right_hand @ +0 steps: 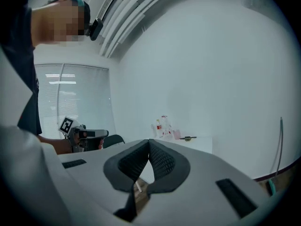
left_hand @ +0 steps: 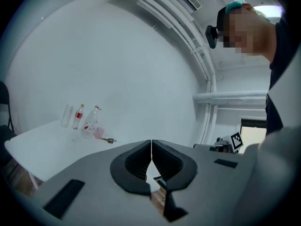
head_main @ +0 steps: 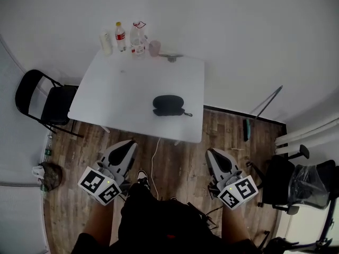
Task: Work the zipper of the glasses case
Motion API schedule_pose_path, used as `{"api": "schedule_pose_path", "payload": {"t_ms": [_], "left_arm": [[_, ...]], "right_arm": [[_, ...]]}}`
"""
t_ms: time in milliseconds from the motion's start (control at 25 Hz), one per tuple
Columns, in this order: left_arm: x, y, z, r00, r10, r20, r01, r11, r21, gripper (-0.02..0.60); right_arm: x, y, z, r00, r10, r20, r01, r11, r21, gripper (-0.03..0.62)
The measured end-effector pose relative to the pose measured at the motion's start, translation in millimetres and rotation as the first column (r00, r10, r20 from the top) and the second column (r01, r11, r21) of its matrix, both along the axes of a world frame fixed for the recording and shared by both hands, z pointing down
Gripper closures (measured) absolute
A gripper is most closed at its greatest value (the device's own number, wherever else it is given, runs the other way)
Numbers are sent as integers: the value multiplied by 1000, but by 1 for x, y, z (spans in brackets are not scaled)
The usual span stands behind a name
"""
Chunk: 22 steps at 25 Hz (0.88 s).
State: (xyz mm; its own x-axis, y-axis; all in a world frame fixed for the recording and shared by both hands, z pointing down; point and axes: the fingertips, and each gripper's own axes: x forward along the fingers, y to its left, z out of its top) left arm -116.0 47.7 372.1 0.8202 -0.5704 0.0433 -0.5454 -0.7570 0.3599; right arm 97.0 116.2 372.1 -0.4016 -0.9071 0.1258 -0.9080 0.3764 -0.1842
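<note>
A black oval glasses case [head_main: 168,105] lies on the white table [head_main: 122,89], toward its near right side, with its zipper pull strap pointing right. My left gripper [head_main: 128,146] hangs over the wooden floor short of the table's near edge, shut and empty. My right gripper [head_main: 212,153] is held at the same height to the right, also shut and empty. In the left gripper view the jaws of the left gripper [left_hand: 151,142] meet tip to tip with nothing between them. The right gripper view shows the right gripper [right_hand: 149,141] closed likewise. The case is hidden in both gripper views.
Bottles [head_main: 121,36] and a pink cup [head_main: 154,47] stand at the table's far edge, beside a small metal object [head_main: 171,57]. A black folding chair [head_main: 45,102] is left of the table, an office chair [head_main: 299,181] at the right. A white cable [head_main: 154,160] runs across the floor.
</note>
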Motion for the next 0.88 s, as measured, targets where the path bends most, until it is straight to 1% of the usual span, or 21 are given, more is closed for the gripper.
{"api": "schedule_pose_path", "payload": {"t_ms": [120,280,400,560,720,880], "left_arm": [[-23,-44,6,1000,16,10,-16,1000,-4,557],[-37,-89,10,999,49,-12,-49,999,-19,557],[-32,-110,13,996,88,-4,-88,996,-16,557],[-24,-122,21,993,122,0,-121,992,-34,555],[-13,-129,30,992,123,17,-121,991,-60,555],[2,-134,39,995,92,37,-88,992,-90,555]], "right_arm": [[-23,-43,-3,1000,10,-19,-10,1000,-8,576],[-43,-82,-5,998,25,-49,-27,999,-24,576],[-49,-102,-1,998,38,-52,-40,998,-38,576],[-50,-123,7,998,43,-51,-46,997,-59,576],[-40,-148,13,999,17,-44,-20,997,-71,576],[-22,-174,22,999,-23,-32,21,997,-77,576]]}}
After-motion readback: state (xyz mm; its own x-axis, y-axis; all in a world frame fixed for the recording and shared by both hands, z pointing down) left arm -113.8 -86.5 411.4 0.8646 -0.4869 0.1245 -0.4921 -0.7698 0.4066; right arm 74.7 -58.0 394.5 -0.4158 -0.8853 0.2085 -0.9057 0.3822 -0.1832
